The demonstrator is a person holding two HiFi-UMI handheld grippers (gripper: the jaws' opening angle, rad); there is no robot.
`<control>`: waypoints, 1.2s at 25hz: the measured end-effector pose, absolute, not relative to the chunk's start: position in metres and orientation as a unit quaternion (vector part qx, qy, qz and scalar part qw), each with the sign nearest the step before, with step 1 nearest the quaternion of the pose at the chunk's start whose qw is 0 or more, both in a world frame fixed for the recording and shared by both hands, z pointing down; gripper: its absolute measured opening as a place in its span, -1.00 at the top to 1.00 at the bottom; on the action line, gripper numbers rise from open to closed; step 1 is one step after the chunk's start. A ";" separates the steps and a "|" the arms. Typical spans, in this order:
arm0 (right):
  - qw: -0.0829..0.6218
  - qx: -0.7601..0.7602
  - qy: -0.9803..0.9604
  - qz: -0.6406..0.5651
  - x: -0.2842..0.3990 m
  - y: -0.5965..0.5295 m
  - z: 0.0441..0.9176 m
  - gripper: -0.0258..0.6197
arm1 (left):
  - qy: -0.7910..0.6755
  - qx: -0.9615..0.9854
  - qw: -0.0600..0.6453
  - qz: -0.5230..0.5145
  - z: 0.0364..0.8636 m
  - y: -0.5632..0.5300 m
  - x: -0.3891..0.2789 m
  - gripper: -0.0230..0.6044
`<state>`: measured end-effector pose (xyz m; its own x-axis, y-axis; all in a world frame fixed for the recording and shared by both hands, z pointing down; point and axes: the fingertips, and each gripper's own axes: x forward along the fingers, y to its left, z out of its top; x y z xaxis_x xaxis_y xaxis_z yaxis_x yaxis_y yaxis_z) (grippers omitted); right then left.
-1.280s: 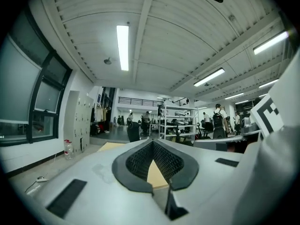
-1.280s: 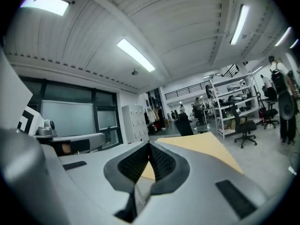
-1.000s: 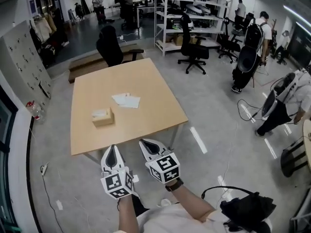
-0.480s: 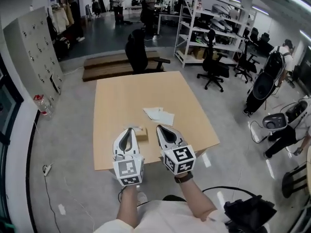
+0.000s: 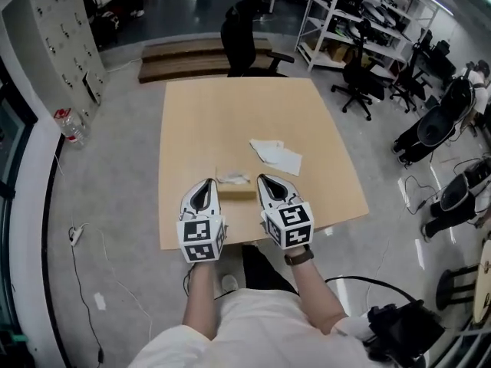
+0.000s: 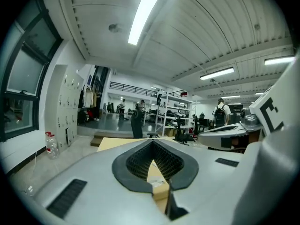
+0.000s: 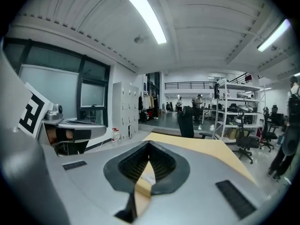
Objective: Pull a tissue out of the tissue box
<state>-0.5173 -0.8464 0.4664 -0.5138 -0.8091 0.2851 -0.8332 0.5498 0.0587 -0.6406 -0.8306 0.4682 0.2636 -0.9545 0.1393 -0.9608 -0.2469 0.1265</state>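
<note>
A low tan tissue box (image 5: 235, 191) with a white tissue (image 5: 232, 179) poking from its top sits near the front edge of the wooden table (image 5: 230, 113). My left gripper (image 5: 205, 184) is just left of the box and my right gripper (image 5: 265, 180) just right of it, both over the table's front edge. Both are shut and hold nothing. In the left gripper view the box (image 6: 159, 184) shows through the gap behind the closed tips (image 6: 152, 142). The right gripper view shows the box (image 7: 143, 182) the same way behind its tips (image 7: 149, 144).
Loose white tissues (image 5: 276, 156) lie on the table right of and beyond the box. A black office chair (image 5: 242, 33) stands at the table's far side, with a low wooden platform (image 5: 192, 56) behind it. Shelving (image 5: 360, 6) and more chairs fill the right; bottles (image 5: 69, 125) stand at the left.
The person has walked up to the table. Both grippers have come forward from short of the table's edge to either side of the tissue box, still shut.
</note>
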 end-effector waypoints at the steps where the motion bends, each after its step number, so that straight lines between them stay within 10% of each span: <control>1: 0.147 0.475 -0.866 0.049 -0.519 -0.854 0.475 0.92 | -0.604 0.791 0.098 0.024 0.476 -0.838 -0.645 0.93; 23: 0.358 0.414 -0.830 0.110 -0.551 -0.975 0.678 0.91 | -0.561 0.786 0.227 0.127 0.629 -0.963 -0.632 0.93; 30: 0.409 0.403 -0.813 0.095 -0.540 -0.990 0.708 0.63 | -0.571 0.769 0.254 0.139 0.654 -0.975 -0.636 0.93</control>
